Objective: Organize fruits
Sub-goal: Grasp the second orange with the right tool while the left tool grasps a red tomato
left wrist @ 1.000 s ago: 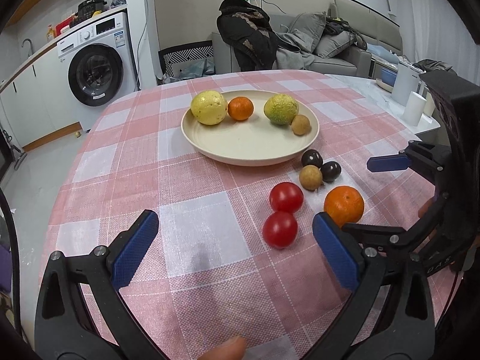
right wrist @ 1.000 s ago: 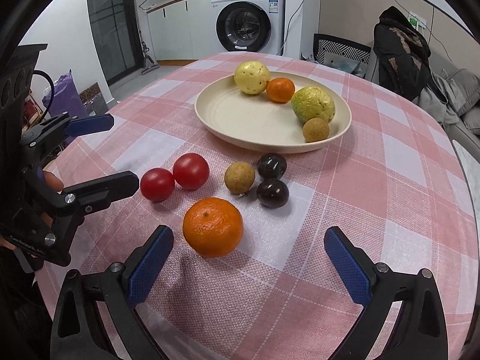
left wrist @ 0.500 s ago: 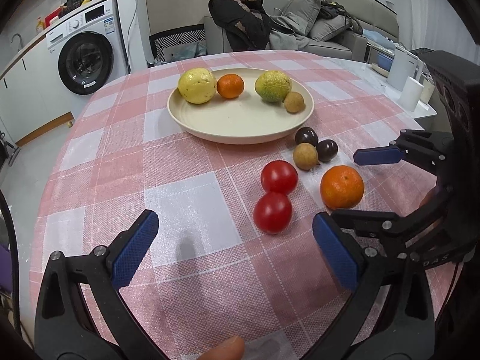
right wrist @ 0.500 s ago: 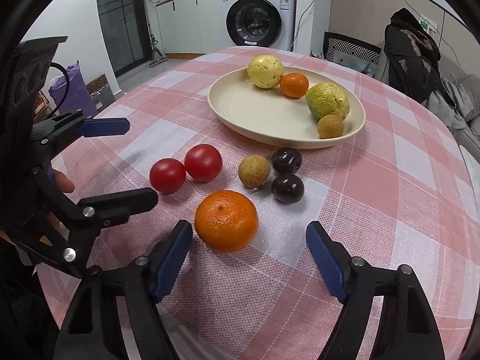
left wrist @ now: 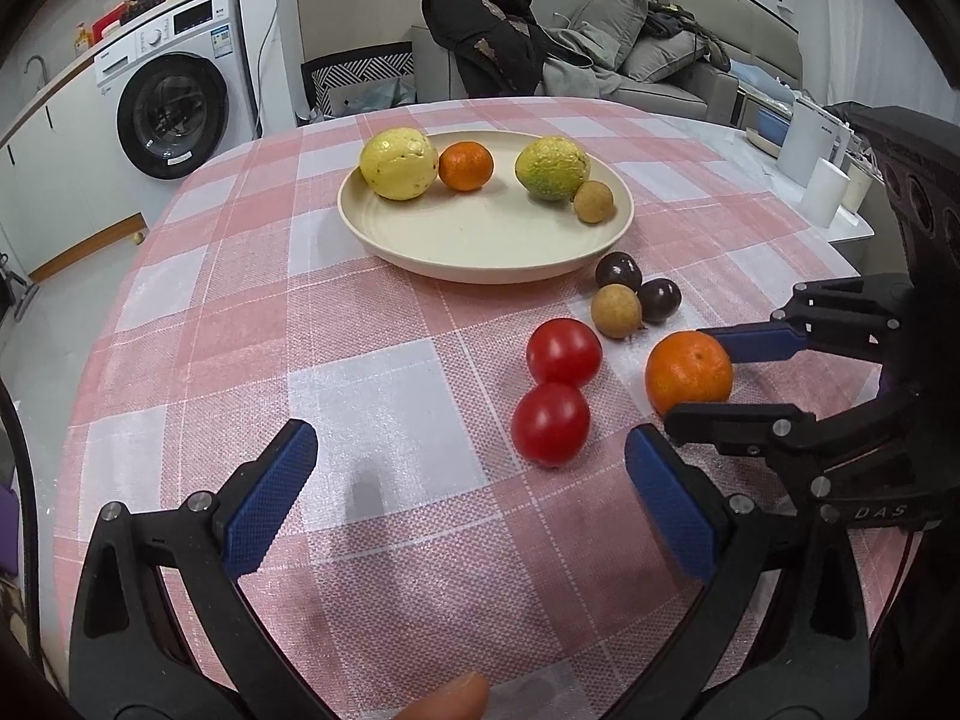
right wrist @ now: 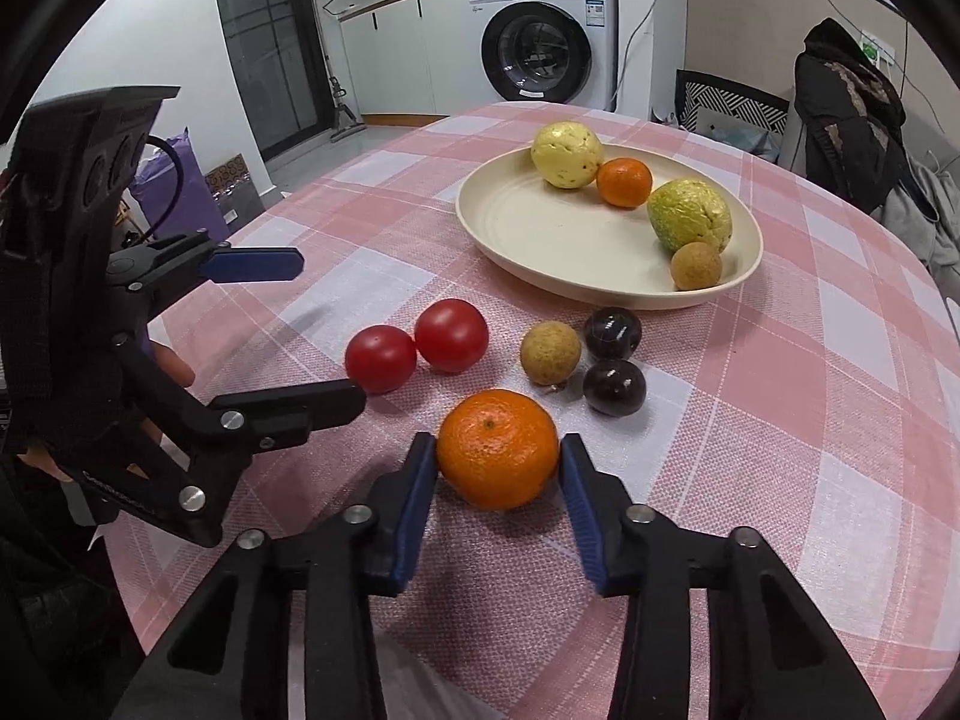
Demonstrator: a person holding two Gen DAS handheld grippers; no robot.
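Observation:
A large orange (right wrist: pixel 497 449) lies on the checked cloth with my right gripper (right wrist: pixel 497 468) shut on it, blue pads touching both sides; it also shows in the left wrist view (left wrist: pixel 689 372). My left gripper (left wrist: pixel 468 492) is open and empty, just left of two red tomatoes (left wrist: pixel 555 390). A tan longan (left wrist: pixel 615 311) and two dark passion fruits (left wrist: pixel 639 287) lie beside the cream plate (left wrist: pixel 480 246). The plate holds a yellow fruit (left wrist: pixel 399 163), a small orange (left wrist: pixel 465 165), a green-yellow fruit (left wrist: pixel 552 168) and a longan (left wrist: pixel 593 201).
The round table's edge (left wrist: pixel 90 372) falls off at the left. White containers (left wrist: pixel 822 174) stand on a side surface at the right. A washing machine (left wrist: pixel 174 90) and a sofa (left wrist: pixel 630 60) are beyond the table.
My right gripper moved forward around the large orange and closed its fingers onto it. My left gripper drifted slightly and stayed open.

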